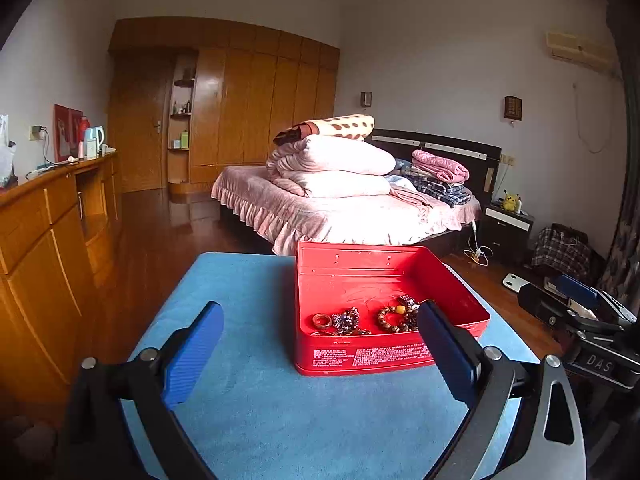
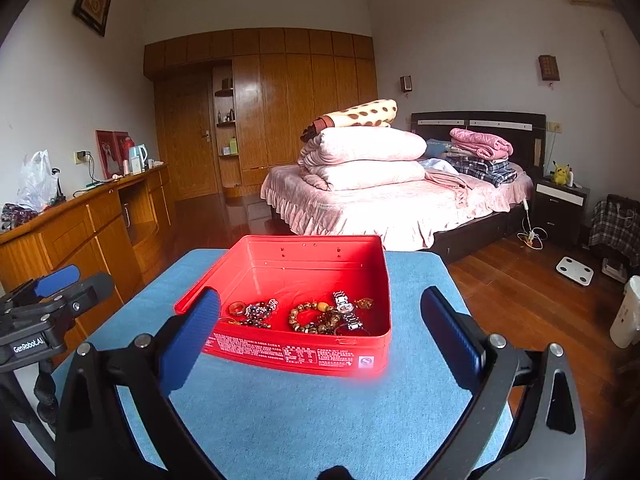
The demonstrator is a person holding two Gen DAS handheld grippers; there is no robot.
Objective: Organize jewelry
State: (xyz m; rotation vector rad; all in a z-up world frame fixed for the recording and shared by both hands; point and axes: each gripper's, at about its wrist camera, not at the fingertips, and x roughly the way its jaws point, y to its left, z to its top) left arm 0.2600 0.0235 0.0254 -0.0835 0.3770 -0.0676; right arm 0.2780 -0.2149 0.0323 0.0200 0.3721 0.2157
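- My left gripper (image 1: 320, 344): jaws spread wide, nothing between the blue pads, only blue cloth and the tin's near-left corner in the gap.
- My right gripper (image 2: 320, 336): also wide open, empty. The tin's near wall sits in the gap, pads clear of it.
- Red tin box (image 1: 460, 300) sits lid-off on the blue table cover (image 1: 248, 400), toward the far right part of the table in the left view, roughly centred in the right view.
- Jewelry is all inside the tin, bunched along the near wall.
- Left to right in the right view: brown ring (image 2: 237, 309), dark bead bracelet (image 2: 260, 312), brown wooden bead bracelet (image 2: 306, 316) with one amber bead, metal link watch (image 2: 347, 312), small amber piece (image 2: 364, 303).
- Pieces touch or overlap; can't separate the tangle under the watch.
- Far half of the tin floor is bare red.
- Each gripper shows at the edge of the other's view: right one at the left view's right edge, left one at the right view's left edge.
- Background: bed (image 2: 400, 204) with stacked pink quilts, wooden wardrobe (image 2: 280, 112), sideboard (image 2: 80, 232) on the left wall.
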